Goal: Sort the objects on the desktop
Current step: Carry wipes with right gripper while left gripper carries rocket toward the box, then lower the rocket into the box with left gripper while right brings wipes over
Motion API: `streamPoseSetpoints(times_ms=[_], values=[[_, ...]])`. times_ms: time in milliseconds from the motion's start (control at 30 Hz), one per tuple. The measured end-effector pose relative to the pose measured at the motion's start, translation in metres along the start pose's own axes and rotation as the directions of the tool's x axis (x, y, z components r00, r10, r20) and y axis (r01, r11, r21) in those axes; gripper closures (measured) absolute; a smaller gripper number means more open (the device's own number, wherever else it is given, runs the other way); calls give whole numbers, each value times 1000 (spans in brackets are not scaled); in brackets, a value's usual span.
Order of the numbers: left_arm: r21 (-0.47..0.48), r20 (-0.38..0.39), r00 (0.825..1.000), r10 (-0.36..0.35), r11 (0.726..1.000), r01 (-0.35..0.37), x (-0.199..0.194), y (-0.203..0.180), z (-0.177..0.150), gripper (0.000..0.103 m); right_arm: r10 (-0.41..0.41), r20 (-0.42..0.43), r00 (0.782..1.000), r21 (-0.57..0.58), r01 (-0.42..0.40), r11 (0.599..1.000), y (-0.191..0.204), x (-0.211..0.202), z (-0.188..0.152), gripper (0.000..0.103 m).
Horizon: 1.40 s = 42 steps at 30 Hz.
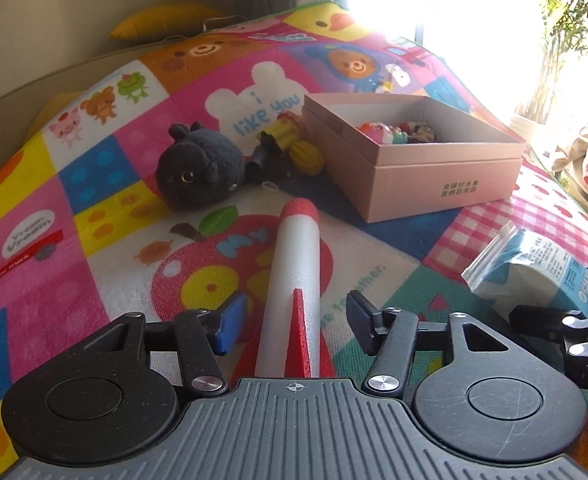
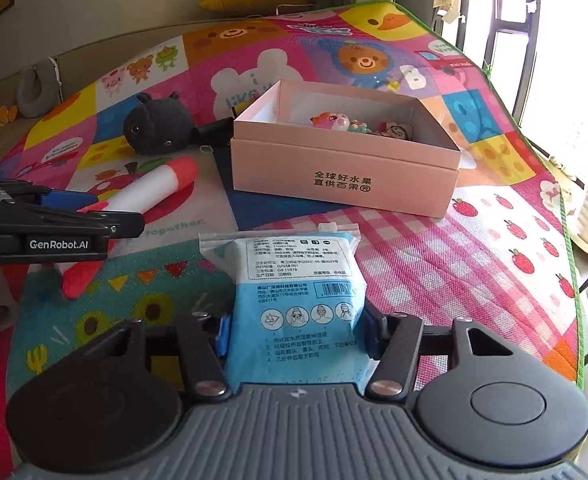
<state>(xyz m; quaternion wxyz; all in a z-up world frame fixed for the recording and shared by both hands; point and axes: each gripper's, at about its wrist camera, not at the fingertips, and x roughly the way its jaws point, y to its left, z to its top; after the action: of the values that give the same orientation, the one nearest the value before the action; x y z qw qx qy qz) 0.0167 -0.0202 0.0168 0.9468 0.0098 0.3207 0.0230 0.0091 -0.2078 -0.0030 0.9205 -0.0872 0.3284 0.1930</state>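
Note:
A white foam rocket [image 1: 294,272] with a red tip and red fins lies on the colourful play mat [image 1: 93,208]. My left gripper [image 1: 296,322] is open, one finger on each side of the rocket's tail, not touching it. The rocket [image 2: 153,186] and left gripper [image 2: 113,216] also show in the right wrist view. My right gripper [image 2: 296,334] is shut on a blue and white wipes packet [image 2: 298,296], which lies on the mat. The packet also shows in the left wrist view [image 1: 534,272]. A pink cardboard box [image 1: 418,172], open, holds several small toys [image 1: 398,130].
A black plush toy [image 1: 199,170] lies left of the box [image 2: 346,168], with a yellow and black toy [image 1: 294,148] between them. The plush also shows in the right wrist view [image 2: 157,126]. The mat's right edge [image 2: 574,280] drops to the floor by a window.

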Motion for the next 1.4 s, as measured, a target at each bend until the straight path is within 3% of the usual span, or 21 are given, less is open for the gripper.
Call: streamPoseSetpoints(times_ms=[67,367,500,533,733,933,1067,1167,1333,1367,1400], values=[[2,-13,1000,0,1000,0,1,1,-2,62,-2,-1,1000,3,2,1000,1,0,1,46],[65,27,999,24,998,-26,-40,4,-10,65,13,11,1000,-3,-13,1000,-5,-25,0,48],[85,104,995,3,996,-12,-76,1,0,66,1,41,999,-14,-1,1000,-13,-46,2,48],[92,130,991,-1,996,-11,-84,-1,4,71,6,50,999,-14,-5,1000,-16,-52,5,48],[160,314,948,-47,987,-4,-128,-26,51,71,33,184,982,-8,-32,999,-36,-101,36,48],[206,396,915,-72,978,-13,-138,-48,83,71,1,320,947,-7,1,1000,-48,-133,60,48],[209,458,886,-76,978,-25,-134,-60,108,71,-21,367,930,10,19,1000,-58,-140,72,48],[203,478,874,-84,979,-17,-118,-69,129,71,-30,382,923,27,22,999,-65,-138,76,48],[182,534,841,-82,983,-20,-63,-83,163,71,-63,353,934,51,48,998,-77,-116,78,48],[171,537,839,-88,985,-6,-49,-84,166,70,-69,339,938,56,53,997,-79,-109,78,48],[155,520,849,-98,988,19,-31,-84,168,66,-75,325,943,61,59,996,-82,-101,79,48]])
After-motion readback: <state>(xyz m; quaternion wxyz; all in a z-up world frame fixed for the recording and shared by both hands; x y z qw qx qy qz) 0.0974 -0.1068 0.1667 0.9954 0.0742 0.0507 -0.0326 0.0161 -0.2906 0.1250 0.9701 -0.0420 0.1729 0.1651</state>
